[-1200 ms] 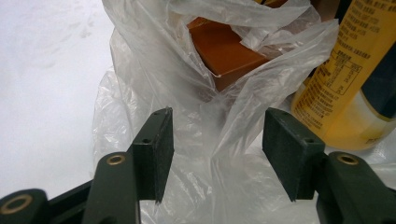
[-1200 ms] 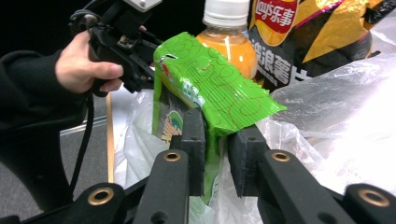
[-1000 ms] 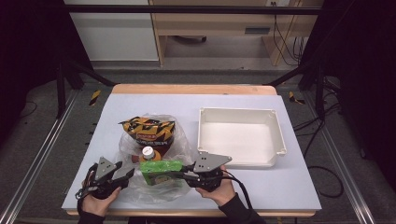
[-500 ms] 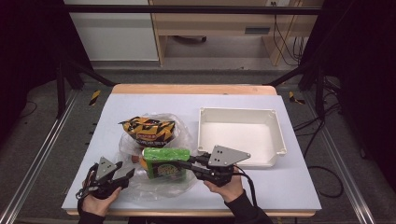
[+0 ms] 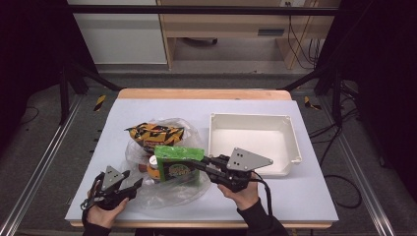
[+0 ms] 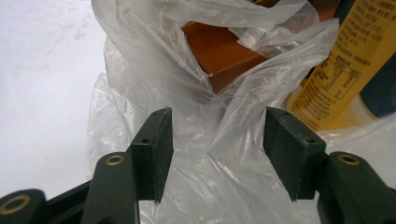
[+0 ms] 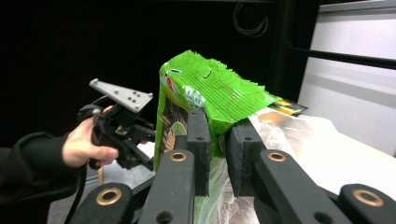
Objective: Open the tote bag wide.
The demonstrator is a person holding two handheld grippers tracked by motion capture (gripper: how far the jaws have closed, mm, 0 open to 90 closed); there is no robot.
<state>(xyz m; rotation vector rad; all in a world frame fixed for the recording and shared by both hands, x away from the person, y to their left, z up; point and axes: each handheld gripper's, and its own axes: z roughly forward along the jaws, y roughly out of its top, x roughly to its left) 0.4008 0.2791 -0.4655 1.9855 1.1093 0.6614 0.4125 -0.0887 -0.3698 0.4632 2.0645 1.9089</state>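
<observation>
Pinching the sealed edge of the green snack bag between our right gripper fingers, nearly closed on it, we hold it lifted above the clear plastic bag on the worktop, left of the white tray. Our left gripper has its fingers apart with a fold of that plastic standing loose between them; whether they touch it, we cannot tell.

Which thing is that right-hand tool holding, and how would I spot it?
Look left of the white tray, above the clear plastic bag. The right gripper pinches a green snack packet by its crimped edge, the only bright green thing.
</observation>
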